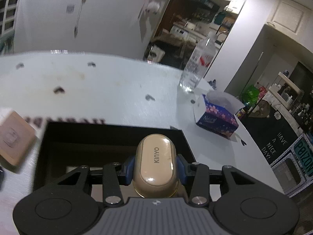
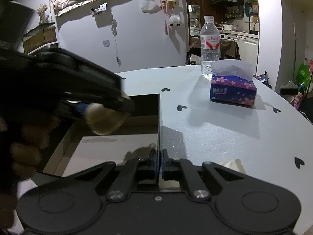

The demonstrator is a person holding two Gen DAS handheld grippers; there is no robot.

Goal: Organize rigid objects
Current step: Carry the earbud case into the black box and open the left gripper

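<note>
A white table (image 2: 215, 133) dotted with small black hearts fills my view, a kitchen doorway dim behind it. My left gripper (image 1: 155, 169) pinches a beige KINYO case (image 1: 156, 162) between its blue pads, holding it over the open black box (image 1: 117, 135). My right gripper (image 2: 158, 164) is clamped on the box's right wall (image 2: 159, 117), fingers nearly together around the thin panel. From the right wrist view, the left gripper and case look blurred above the box. A water bottle (image 2: 209, 47) stands just behind a tissue box (image 2: 232, 90). A pink block (image 1: 13, 139) lies left of the box.
</note>
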